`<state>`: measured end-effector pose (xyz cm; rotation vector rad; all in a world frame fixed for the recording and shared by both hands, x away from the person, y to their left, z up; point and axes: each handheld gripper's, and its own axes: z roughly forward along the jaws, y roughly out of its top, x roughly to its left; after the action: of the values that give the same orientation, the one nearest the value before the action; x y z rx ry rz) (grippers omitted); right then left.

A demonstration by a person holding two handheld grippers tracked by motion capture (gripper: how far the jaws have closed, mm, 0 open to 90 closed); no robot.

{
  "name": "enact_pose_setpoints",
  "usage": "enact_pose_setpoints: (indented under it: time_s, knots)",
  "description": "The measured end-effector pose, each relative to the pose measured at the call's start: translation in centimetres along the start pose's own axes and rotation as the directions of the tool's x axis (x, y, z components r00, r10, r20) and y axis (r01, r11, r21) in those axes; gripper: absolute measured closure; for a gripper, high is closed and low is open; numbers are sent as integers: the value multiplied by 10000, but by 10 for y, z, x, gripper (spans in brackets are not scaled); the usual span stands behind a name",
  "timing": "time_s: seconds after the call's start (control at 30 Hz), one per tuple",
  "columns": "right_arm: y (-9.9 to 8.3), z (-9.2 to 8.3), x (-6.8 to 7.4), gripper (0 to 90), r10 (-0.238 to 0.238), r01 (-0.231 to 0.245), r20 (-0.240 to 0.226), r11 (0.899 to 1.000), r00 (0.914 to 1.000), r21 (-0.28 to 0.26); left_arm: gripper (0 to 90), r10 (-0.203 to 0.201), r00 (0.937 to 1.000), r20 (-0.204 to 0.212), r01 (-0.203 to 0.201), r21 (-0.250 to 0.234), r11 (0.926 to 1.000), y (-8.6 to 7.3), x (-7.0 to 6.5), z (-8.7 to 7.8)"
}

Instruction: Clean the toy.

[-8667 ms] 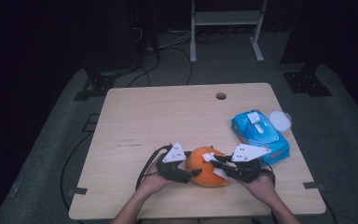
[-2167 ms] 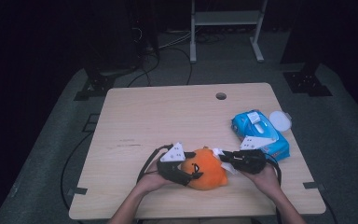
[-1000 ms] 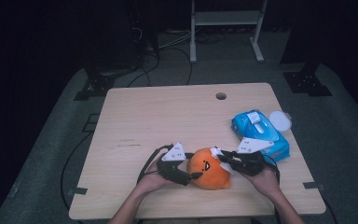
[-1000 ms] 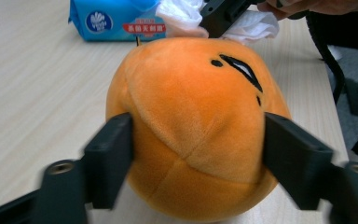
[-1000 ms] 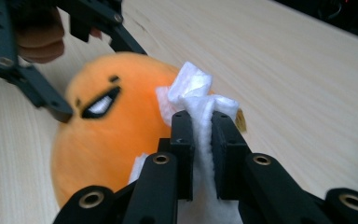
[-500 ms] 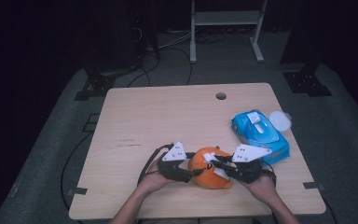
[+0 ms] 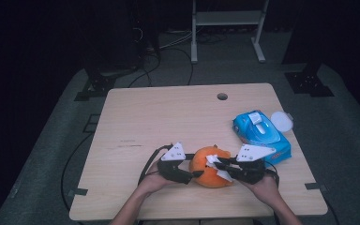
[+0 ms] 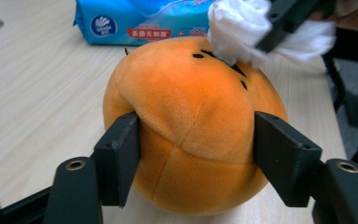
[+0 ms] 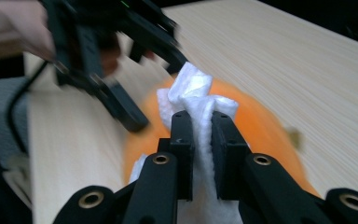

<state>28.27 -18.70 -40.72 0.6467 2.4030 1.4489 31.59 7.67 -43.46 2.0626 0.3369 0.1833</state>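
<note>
Plush orange toy (image 7: 209,167) sits near the six o'clock edge of the wooden table (image 7: 168,117), between the two hands. At its nine o'clock side the left gripper (image 7: 191,174) clasps it: in the left gripper view both black jaws press into the toy's flanks, having just eased slightly wider. At its three o'clock side the right gripper (image 7: 218,165) has its jaws pinched tight on a white wipe (image 7: 214,161), whose bunched end rests on the toy's top. Farther off, toward two o'clock, a blue pack of wipes (image 7: 261,136) lies near the table's edge, with a round white lid (image 7: 281,121) just beyond it. A small hole (image 7: 222,96) marks the table's far side at twelve o'clock.
</note>
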Motion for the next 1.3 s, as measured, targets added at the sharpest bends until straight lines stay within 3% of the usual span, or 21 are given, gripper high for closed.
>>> enact_pose_setpoints:
  time_s: [0.07,0.1,0.17,0.27,0.3,0.33,0.37,0.43,0.5,0.6,0.63,0.67,0.7,0.8,0.93,1.07,1.13,1.17,1.2,1.23,1.3]
  knots:
    - [3,3,4,795,-64,62,-237,9999,9997,-102,358,170,9998,-38,-170,67,9998,1,-2,1]
    - [8,11,12,794,-440,438,-398,9990,9982,-51,364,596,9981,-180,-591,285,9978,2,-6,1]
    - [13,14,13,794,-720,719,-183,9974,9972,-21,373,737,9971,-204,-729,371,9967,1,-7,0]
    - [13,11,5,794,-544,546,214,9985,9983,-91,373,853,9963,-135,-847,385,9957,-2,-6,-1]
    - [8,6,-11,794,-15,15,508,10000,9987,3,363,570,9983,-70,-568,339,9978,-3,-4,-2]
    - [8,6,-11,794,-15,15,508,10000,9987,3,334,570,9983,-70,-568,339,9978,-3,-4,-2]
    - [-2,3,-24,794,460,-478,620,9985,9970,268,286,-144,9998,132,141,217,9997,-2,1,-2]
    - [-7,2,-25,794,612,-629,500,9975,9969,329,203,-498,9980,379,494,116,9987,-1,3,-1]
    - [-6,1,-17,796,329,-344,333,9983,9989,460,188,-1270,9895,697,1278,-68,9918,1,7,0]
    - [-5,2,-7,796,61,-51,-167,9981,9998,613,242,-1556,9836,915,1584,-236,9871,0,8,0]
    - [-3,3,2,796,-277,288,-170,9972,9995,690,286,-1100,9920,613,1112,-161,9937,-1,6,-1]
    - [-3,3,2,796,-277,288,-170,9972,9995,690,321,-1100,9920,613,1112,-161,9937,-1,6,-1]
    - [3,4,3,796,-349,354,-95,9979,9993,544,345,-520,9980,371,525,-136,9985,0,0,0]
    - [9,5,-4,796,-210,207,98,9995,9997,248,374,460,9989,131,-461,72,9989,4,-9,1]
    - [5,3,-16,795,-64,43,551,9993,9985,376,373,592,9980,203,-593,78,9982,2,-9,-1]
    - [-8,-5,-23,795,321,-346,455,9979,9984,540,279,8,9968,803,-12,49,10000,2,-3,-3]
    - [-10,-7,-7,796,-154,134,325,9980,9994,610,185,-207,9953,950,180,297,9994,6,-1,-4]
    - [-10,-7,-1,797,-234,228,98,9979,9997,605,132,-874,9907,1046,822,532,9952,10,2,-5]
    - [-10,-7,-1,797,-234,228,98,9979,9997,605,77,-874,9907,1046,822,532,9952,10,2,-5]
    - [-9,-5,9,797,-335,356,-434,9982,9985,476,70,-1541,9787,1353,1464,655,9871,10,5,-2]
    - [-7,-4,14,797,-507,530,-491,9975,9975,469,81,-1406,9786,1504,1284,885,9878,9,4,1]
